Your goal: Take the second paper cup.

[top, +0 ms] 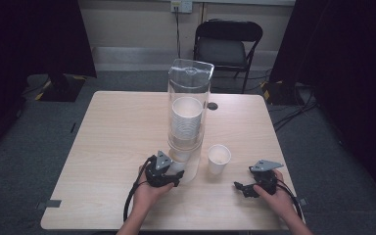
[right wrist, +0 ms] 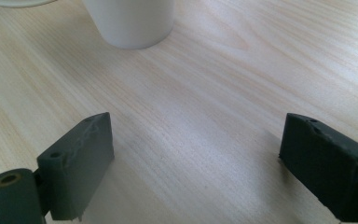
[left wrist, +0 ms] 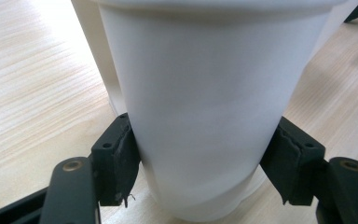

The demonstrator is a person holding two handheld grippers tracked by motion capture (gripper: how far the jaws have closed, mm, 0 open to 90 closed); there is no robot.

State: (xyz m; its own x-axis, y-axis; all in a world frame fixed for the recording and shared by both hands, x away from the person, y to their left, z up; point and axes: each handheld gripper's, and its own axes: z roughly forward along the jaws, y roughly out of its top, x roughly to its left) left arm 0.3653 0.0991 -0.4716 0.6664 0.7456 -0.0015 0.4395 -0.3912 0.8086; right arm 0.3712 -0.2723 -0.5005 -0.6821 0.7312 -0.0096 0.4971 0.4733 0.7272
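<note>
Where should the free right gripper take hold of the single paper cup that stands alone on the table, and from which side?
Grip the paper cup across its side wall, about halfway up, probably from the person's side, where the open right gripper already rests. The cup stands upright and open at the top, and it tapers downward, so a grip too low may slip. Squeeze gently, since thin walls could crush.

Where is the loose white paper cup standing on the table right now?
In the high view the white paper cup stands upright on the light wooden table, just right of the tall clear plastic cup dispenser and ahead of the right gripper.
</note>
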